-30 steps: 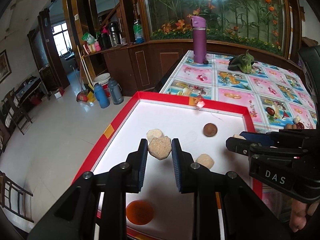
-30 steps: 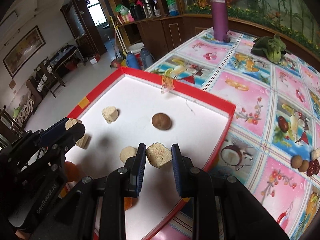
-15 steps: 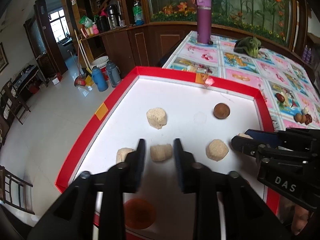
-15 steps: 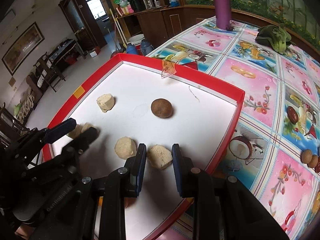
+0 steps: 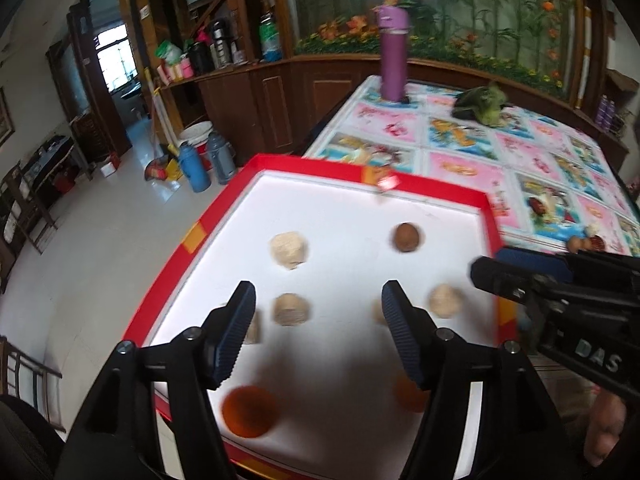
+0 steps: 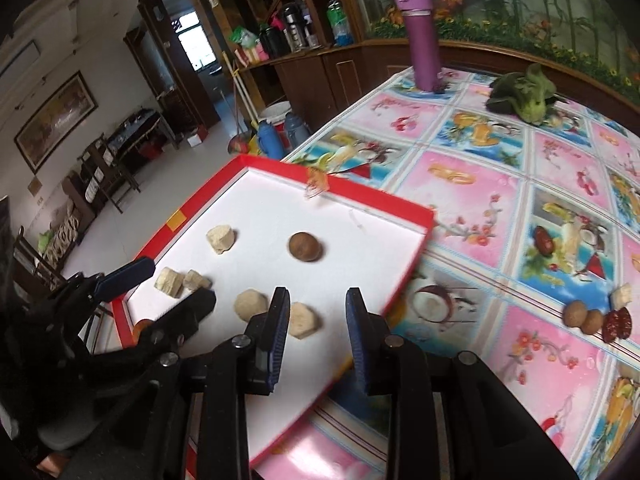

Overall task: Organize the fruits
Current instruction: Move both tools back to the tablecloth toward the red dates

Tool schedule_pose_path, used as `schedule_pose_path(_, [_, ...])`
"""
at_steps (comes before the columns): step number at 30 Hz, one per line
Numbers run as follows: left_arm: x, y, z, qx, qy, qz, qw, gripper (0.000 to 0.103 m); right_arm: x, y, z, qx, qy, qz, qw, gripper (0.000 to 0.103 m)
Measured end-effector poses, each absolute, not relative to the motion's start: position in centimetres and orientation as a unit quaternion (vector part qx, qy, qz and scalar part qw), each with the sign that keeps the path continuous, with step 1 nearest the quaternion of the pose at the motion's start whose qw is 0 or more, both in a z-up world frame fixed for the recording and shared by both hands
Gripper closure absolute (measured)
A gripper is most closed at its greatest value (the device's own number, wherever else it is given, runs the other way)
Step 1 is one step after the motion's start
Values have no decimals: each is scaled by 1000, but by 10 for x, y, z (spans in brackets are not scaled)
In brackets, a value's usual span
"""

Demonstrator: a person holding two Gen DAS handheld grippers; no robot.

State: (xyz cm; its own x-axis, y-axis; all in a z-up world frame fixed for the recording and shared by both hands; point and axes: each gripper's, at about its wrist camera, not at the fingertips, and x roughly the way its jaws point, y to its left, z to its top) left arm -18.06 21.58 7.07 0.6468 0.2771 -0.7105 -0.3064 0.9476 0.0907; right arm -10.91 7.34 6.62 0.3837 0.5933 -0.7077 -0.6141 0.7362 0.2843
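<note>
- The pale chunks on the red-rimmed tray look dry, light and crumbly, so I judge they want a gentle pinch across their flat sides; the round brown fruit, farther ahead of both grippers, would likely roll and needs a centred hold.
- Left gripper: its jaws have just been opening and stand wide. 1 pale chunk lies on the tray between them, nearer the left pad and clear of both.
- Right gripper: jaws narrow but parted. Another pale chunk rests on the tray just ahead of the left pad, and I see no pad pressing it.
- 2 orange fruits sit low by the left gripper's fingers.
- More small fruits wait on the tablecloth, well off to the right gripper's right.
</note>
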Motion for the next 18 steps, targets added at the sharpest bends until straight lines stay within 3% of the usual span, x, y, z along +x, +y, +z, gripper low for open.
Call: schedule_pose_path(18, [-162, 93, 74, 30, 416, 25, 909, 32, -67, -129, 38, 53, 438, 223, 870, 75])
